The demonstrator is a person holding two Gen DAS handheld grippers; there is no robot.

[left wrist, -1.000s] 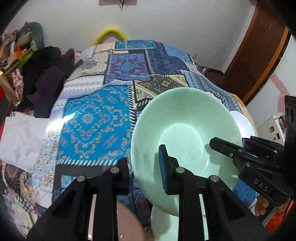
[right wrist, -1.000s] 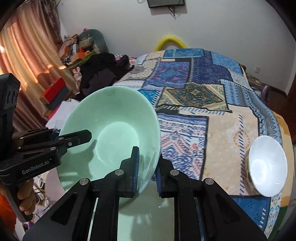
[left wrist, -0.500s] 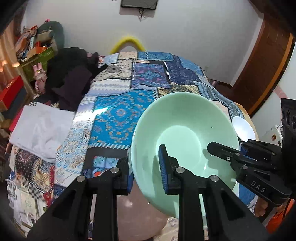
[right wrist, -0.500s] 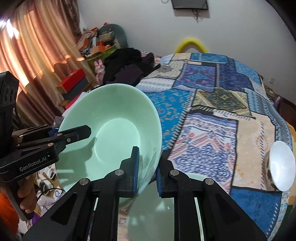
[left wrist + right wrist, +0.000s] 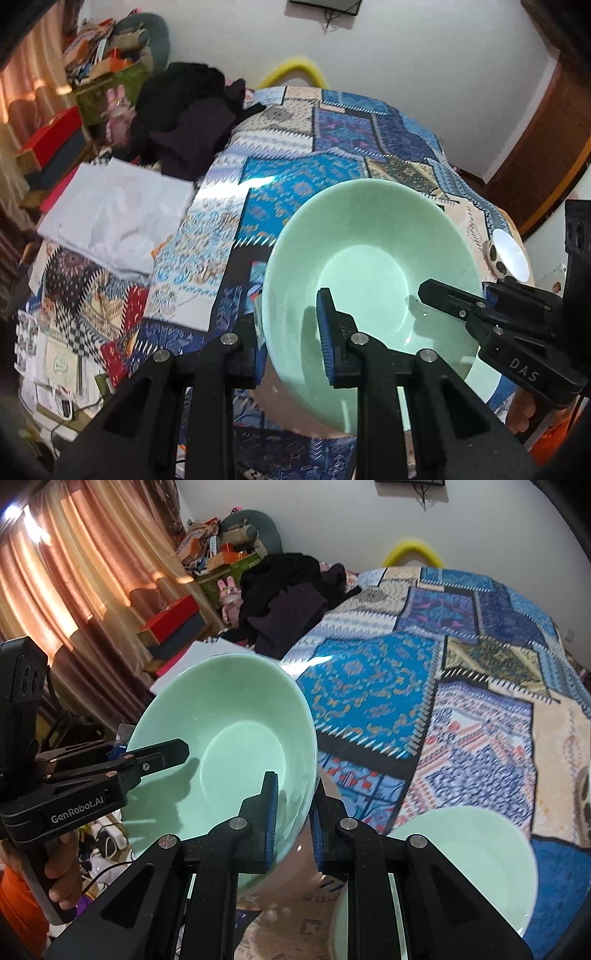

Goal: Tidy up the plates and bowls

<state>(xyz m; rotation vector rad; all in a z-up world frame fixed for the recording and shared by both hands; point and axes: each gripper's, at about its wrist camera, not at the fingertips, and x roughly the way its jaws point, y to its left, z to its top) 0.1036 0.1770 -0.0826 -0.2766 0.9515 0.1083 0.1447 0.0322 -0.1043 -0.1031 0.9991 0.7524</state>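
A large pale green bowl [image 5: 369, 280] [image 5: 229, 753] hangs tilted above the patchwork cloth, held at two sides of its rim. My left gripper [image 5: 291, 332] is shut on the near rim, one pad inside and one outside. My right gripper [image 5: 293, 812] is shut on the rim at the bowl's other side. Each gripper shows in the other's view: the right gripper [image 5: 458, 291] and the left gripper [image 5: 147, 753], with a hand on its handle. Under the bowl lies a pink dish [image 5: 291, 402], mostly hidden. A green plate [image 5: 461, 867] lies to the right.
A small white bowl [image 5: 509, 254] sits on a spotted one at the cloth's right edge. The patchwork cloth [image 5: 461, 709] stretches to the far wall. A heap of dark clothes [image 5: 184, 114], a white folded cloth [image 5: 110, 214] and boxes by the curtain [image 5: 74, 590] lie left.
Both grippers have carried the green bowl to the left across the cloth. The white bowl has slid toward the right edge of view, and the green plate now shows beside the right gripper.
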